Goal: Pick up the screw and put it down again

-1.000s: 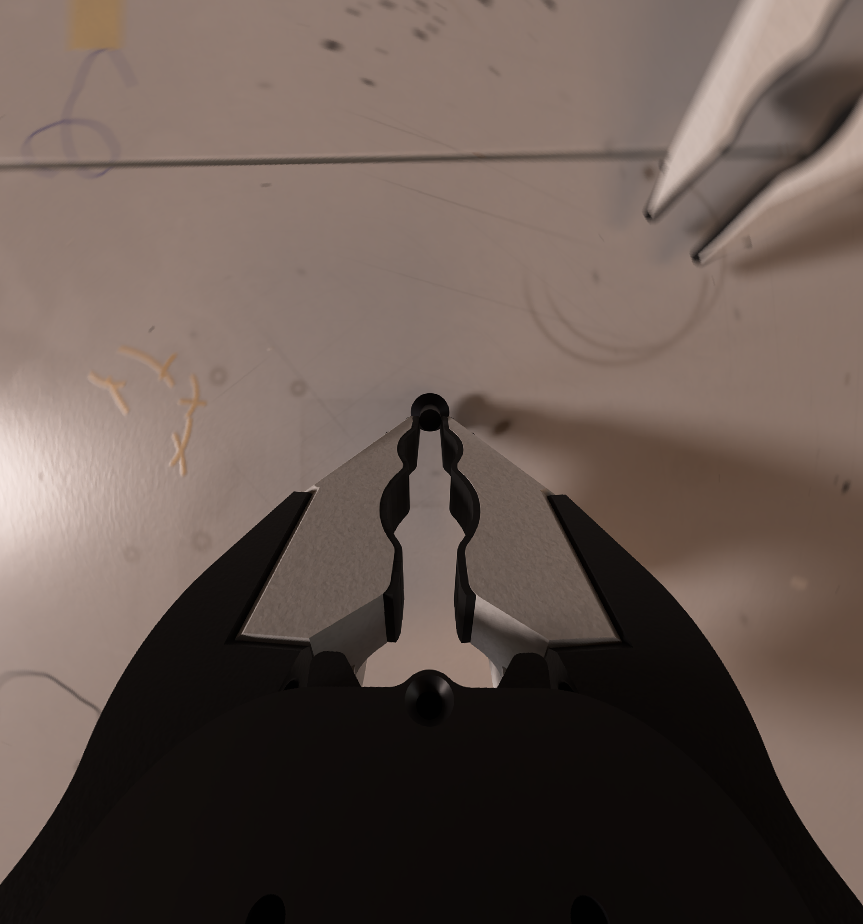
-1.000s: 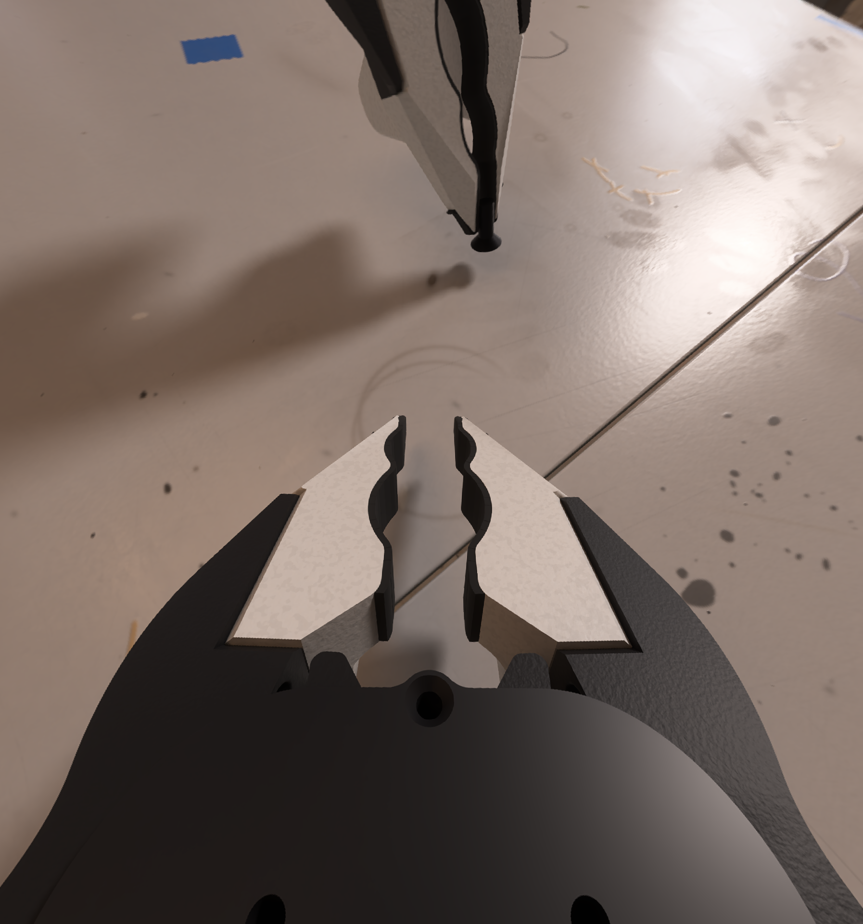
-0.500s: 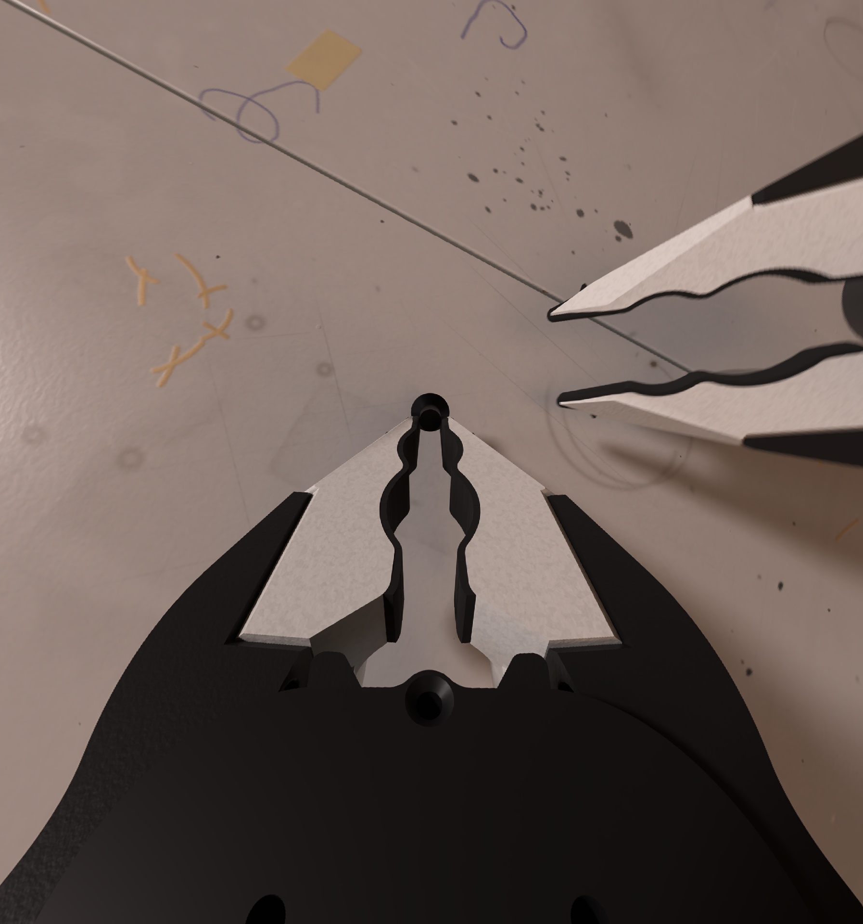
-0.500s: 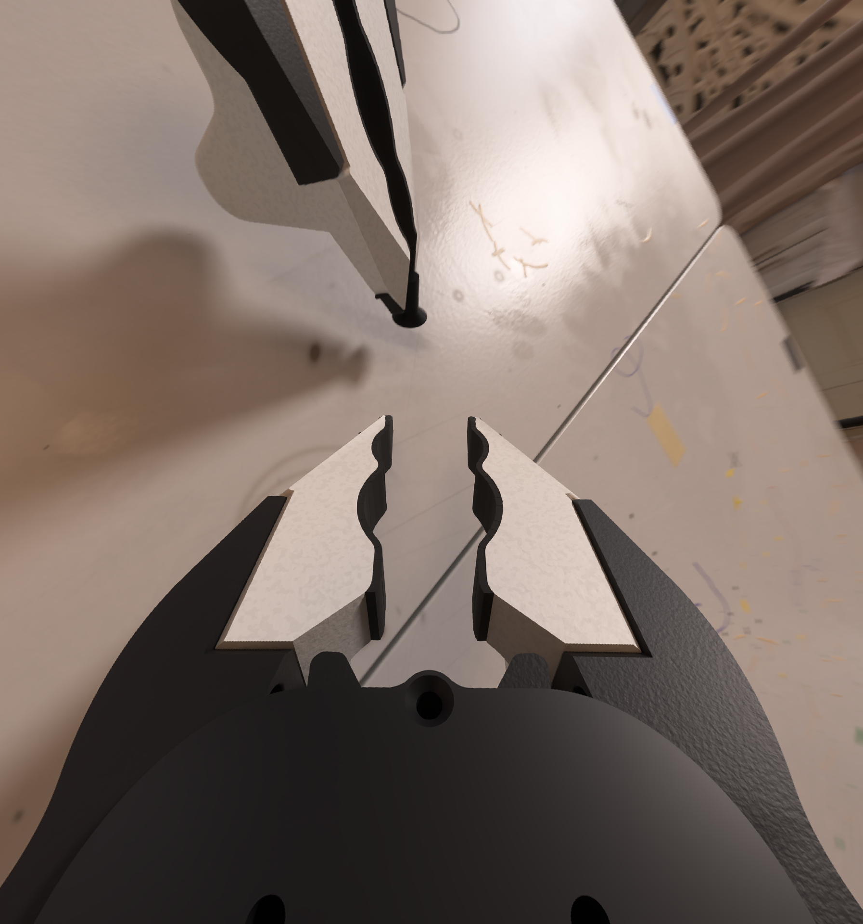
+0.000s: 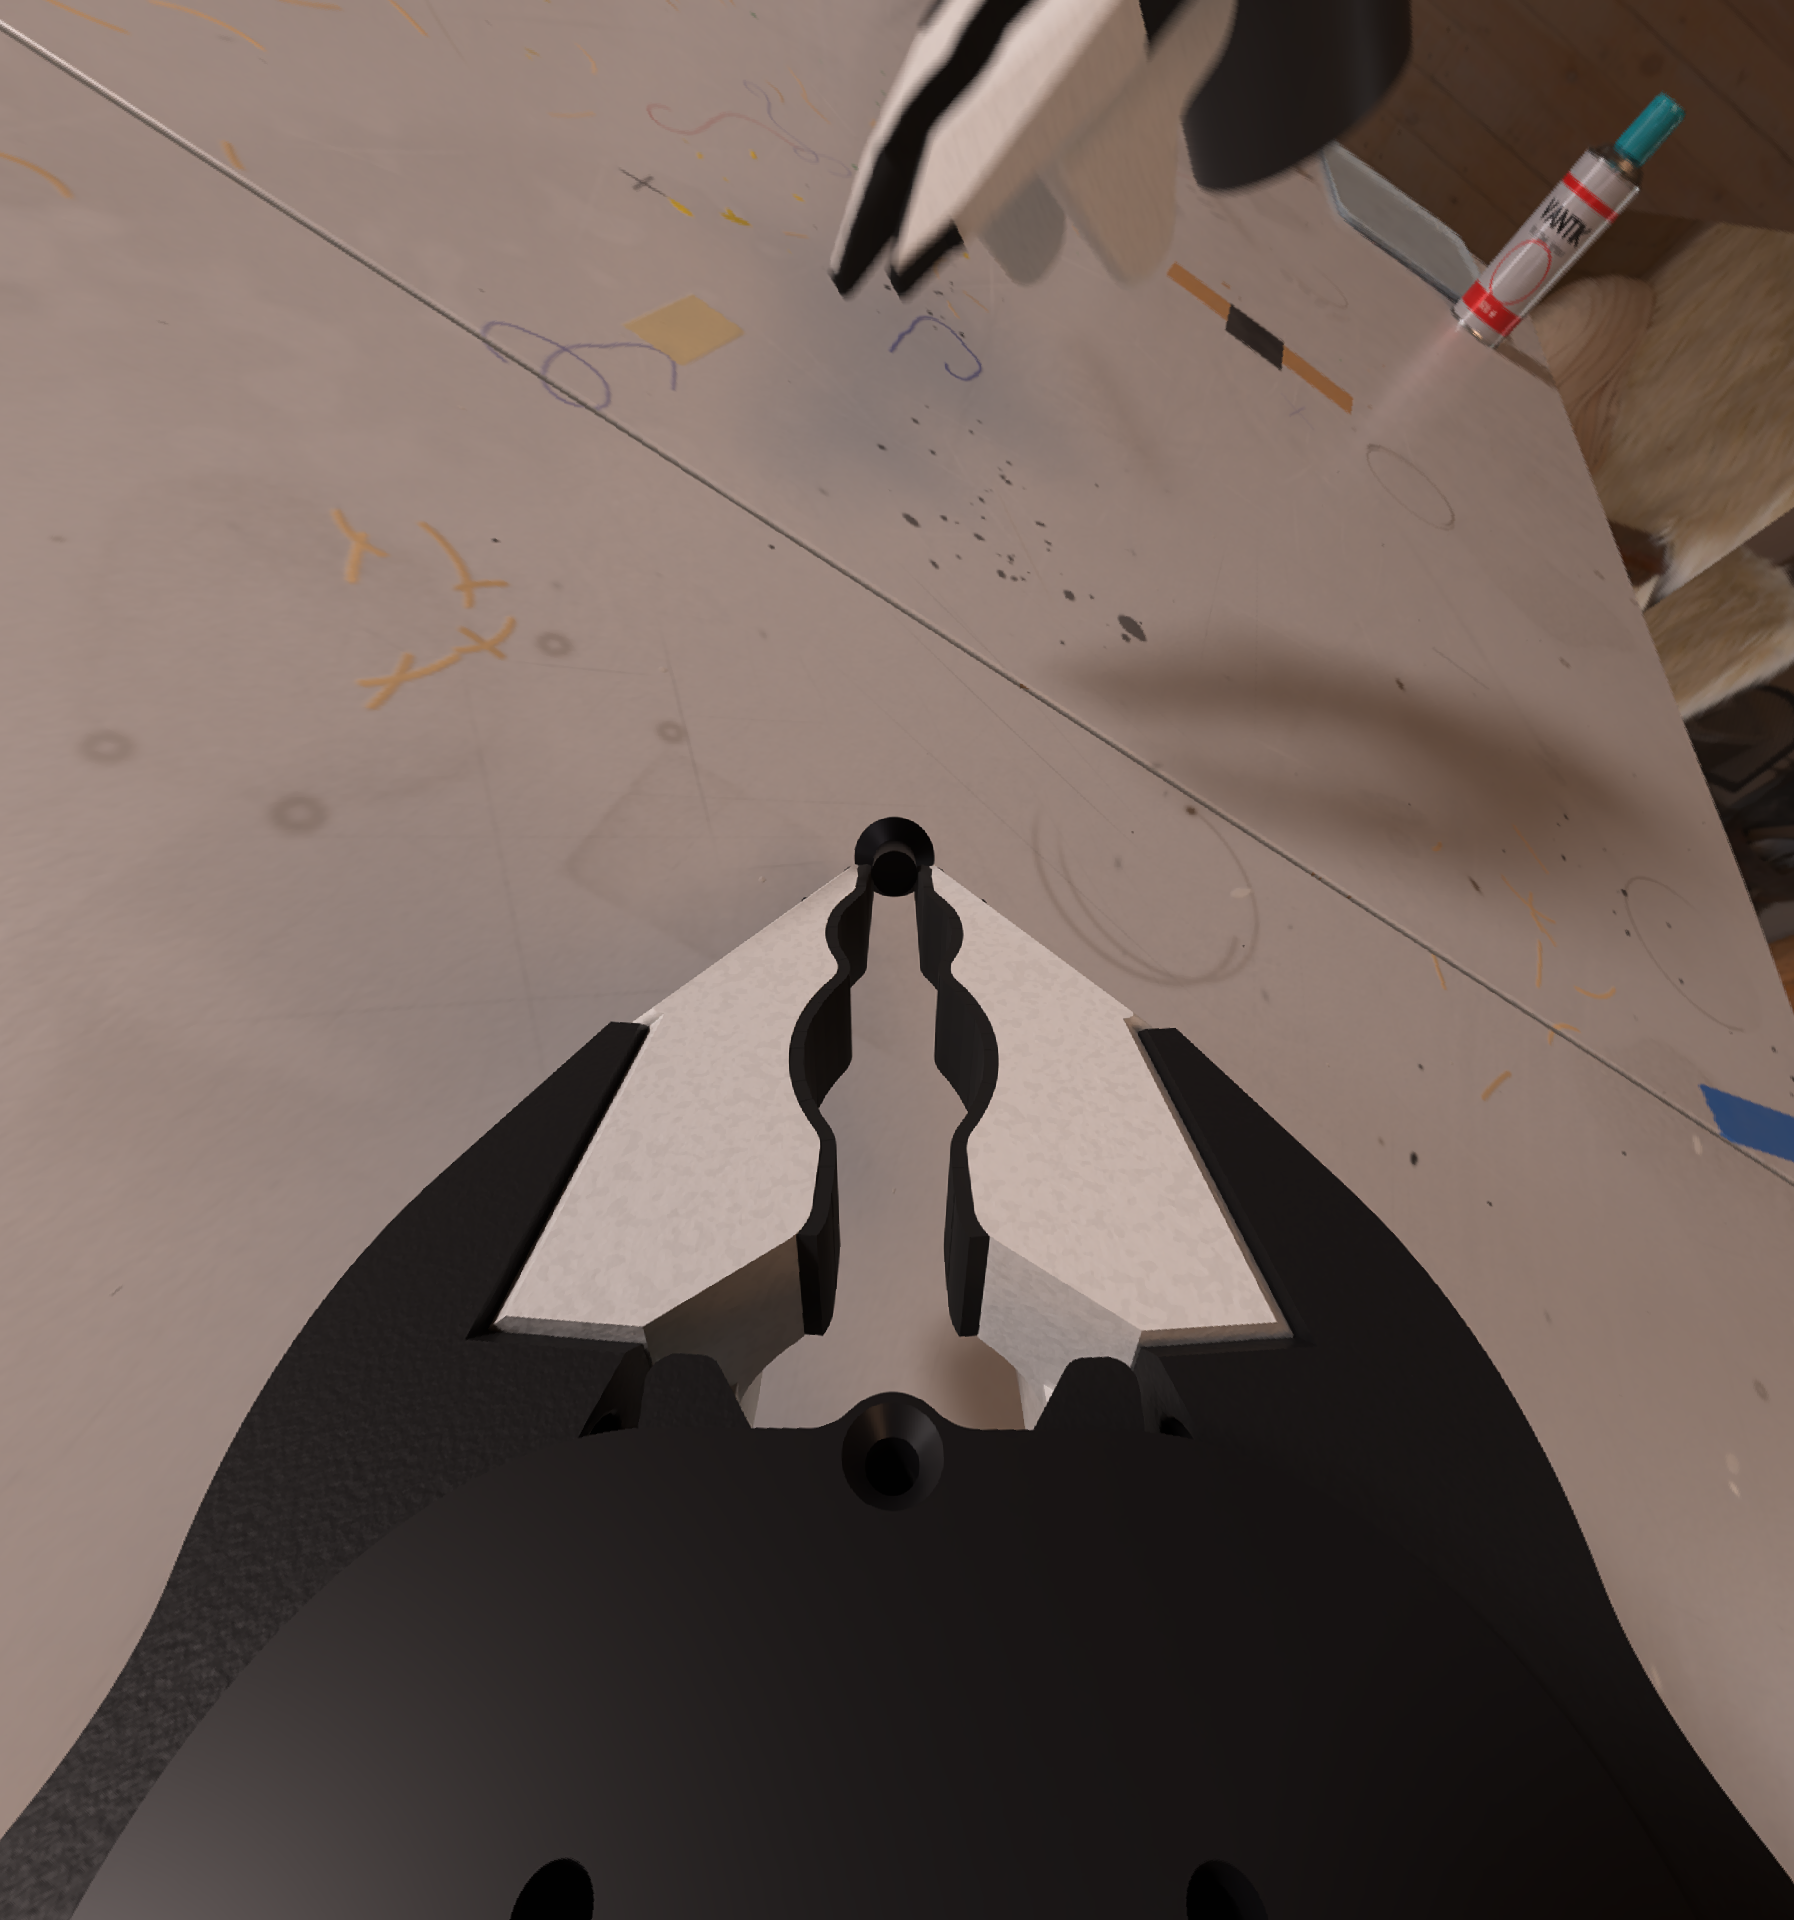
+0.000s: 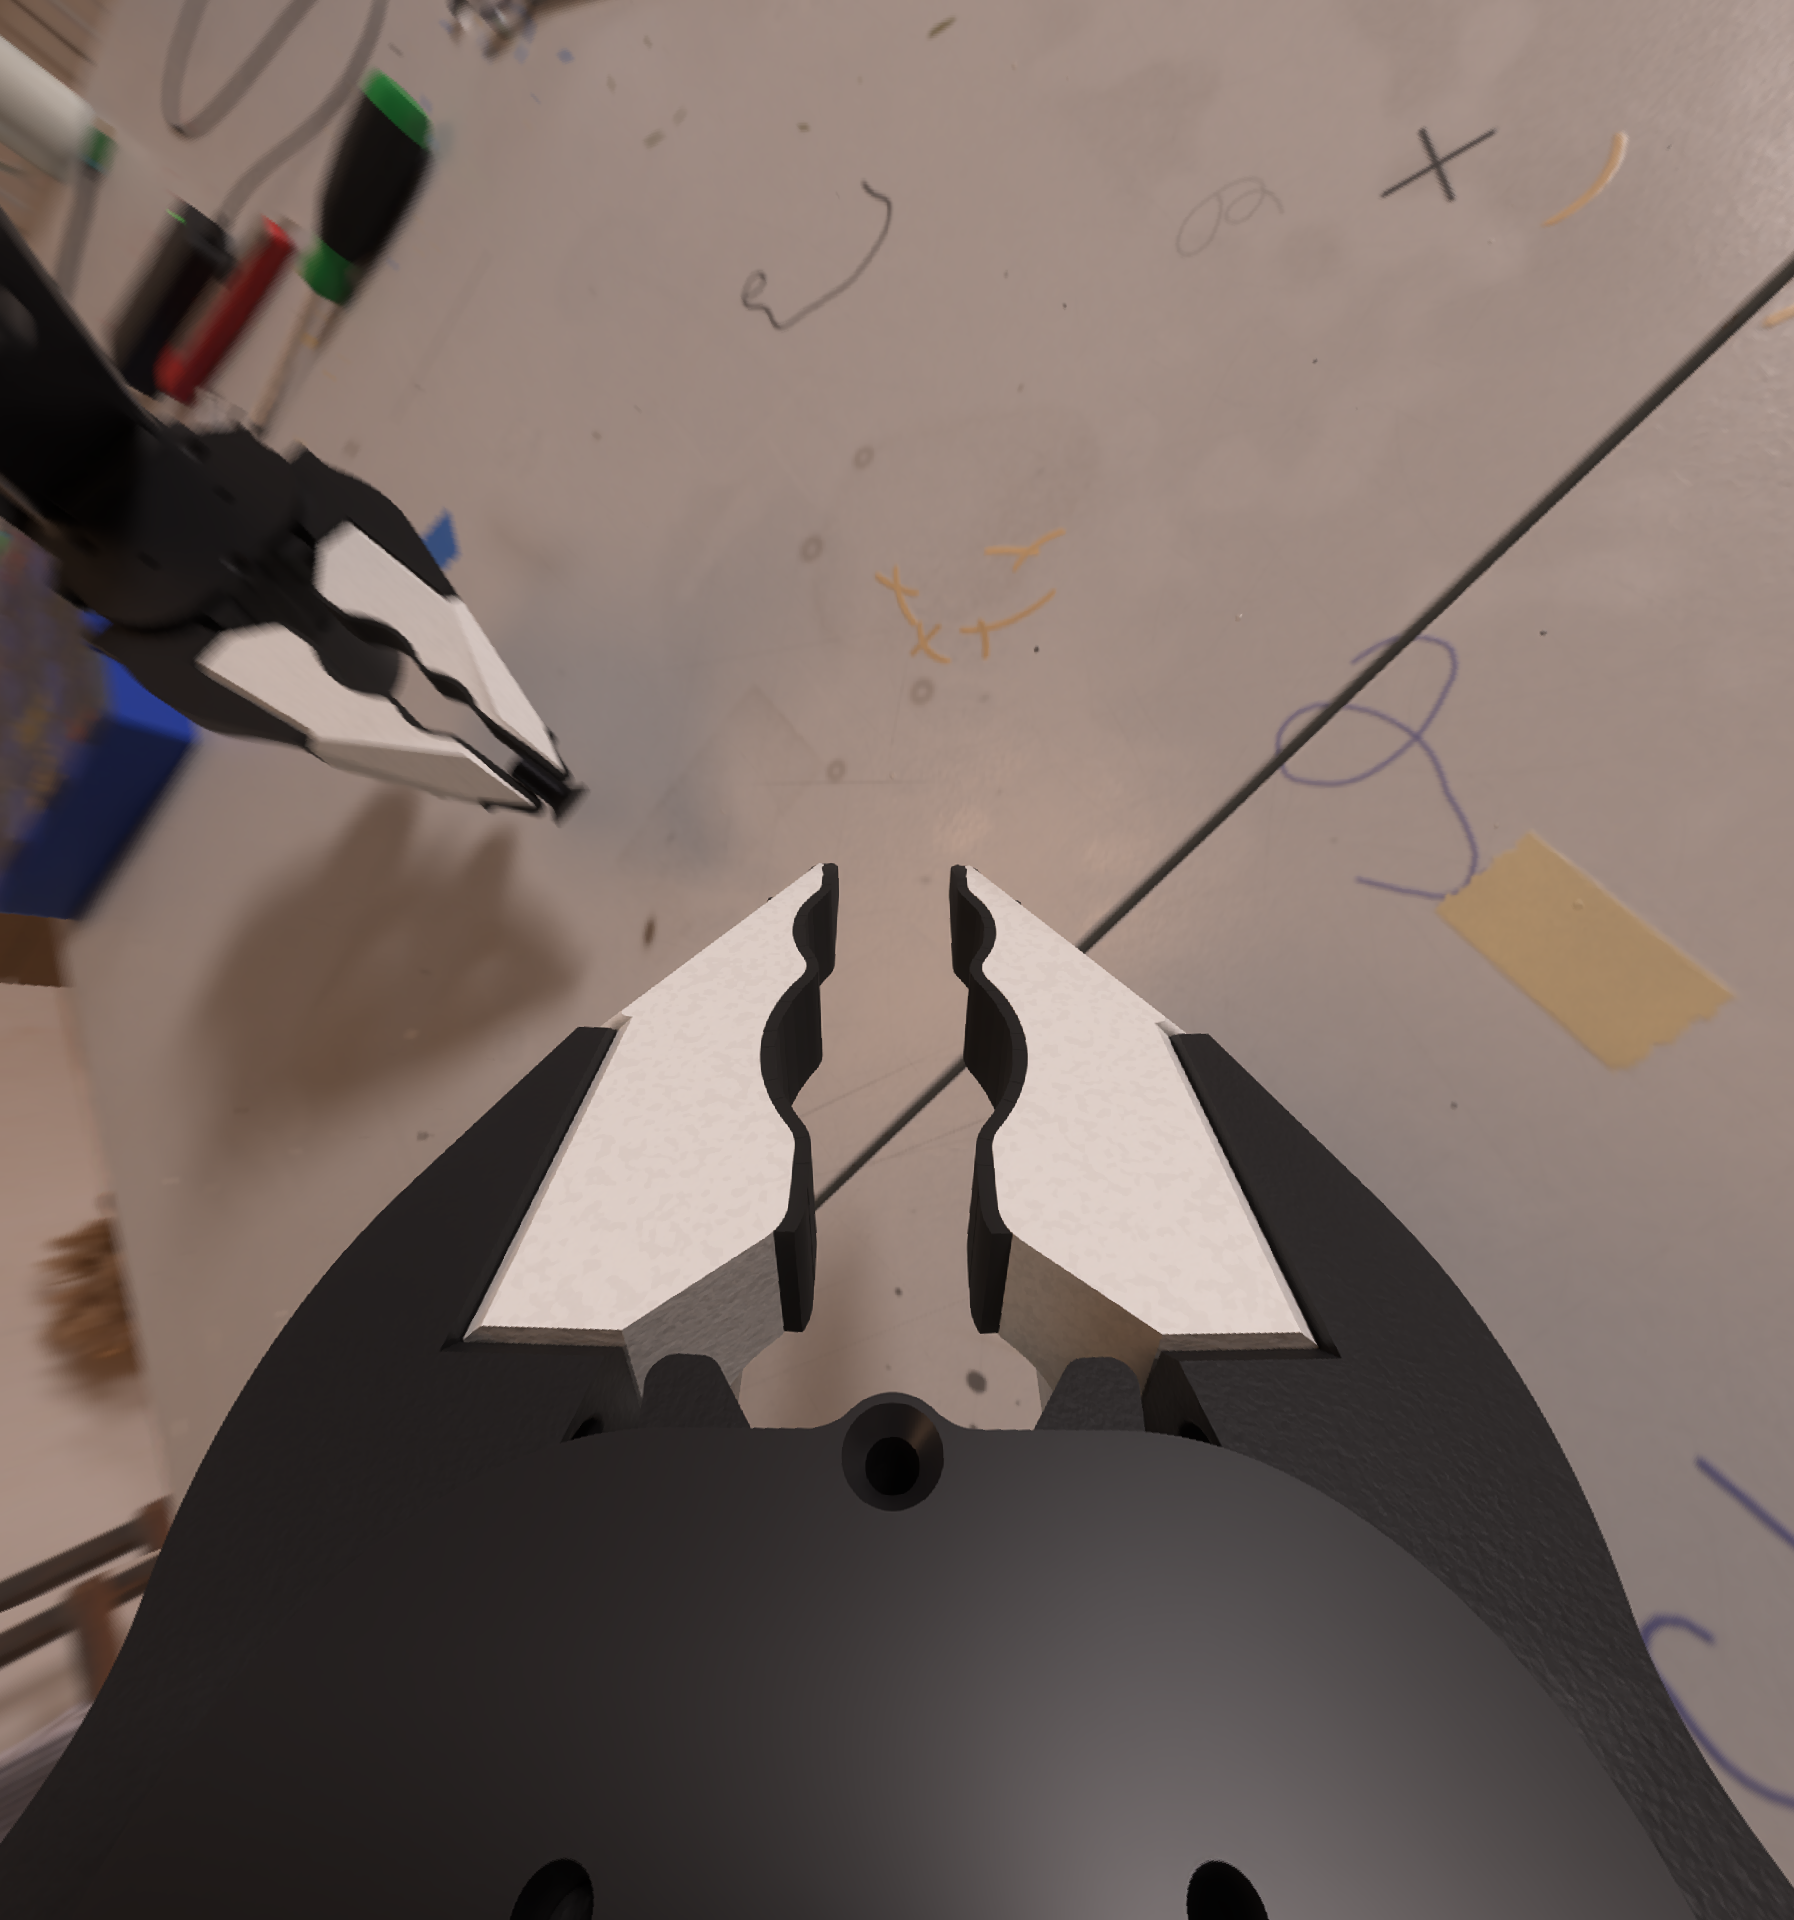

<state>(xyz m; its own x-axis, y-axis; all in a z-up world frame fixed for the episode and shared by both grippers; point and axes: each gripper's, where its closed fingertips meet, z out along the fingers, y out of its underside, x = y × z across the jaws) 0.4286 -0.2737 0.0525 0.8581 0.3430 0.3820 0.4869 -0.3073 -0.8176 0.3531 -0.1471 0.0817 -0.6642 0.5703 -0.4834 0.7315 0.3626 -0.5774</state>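
A small black screw [image 5: 894, 858] is pinched between the tips of my left gripper [image 5: 894, 883], which is shut on it and holds it above the beige table [image 5: 249, 935]. In the right wrist view the left gripper [image 6: 550, 790] shows at the left with the screw [image 6: 565, 798] at its tips. My right gripper [image 6: 893, 883] is open and empty, high above the table. It also shows blurred at the top of the left wrist view [image 5: 877, 275].
A spray can [image 5: 1547, 229] stands at the table's far right edge. Screwdrivers with green [image 6: 363, 197] and red [image 6: 223, 312] handles and a blue box [image 6: 72, 790] lie at the left. Tan tape [image 6: 1584, 951], a blue tape piece [image 5: 1776, 1138] and a seam line [image 5: 664, 457] mark the table.
My left gripper has risen with the screw still held. My right gripper has swung up and away, from beside the screw to far above the table, and turned.
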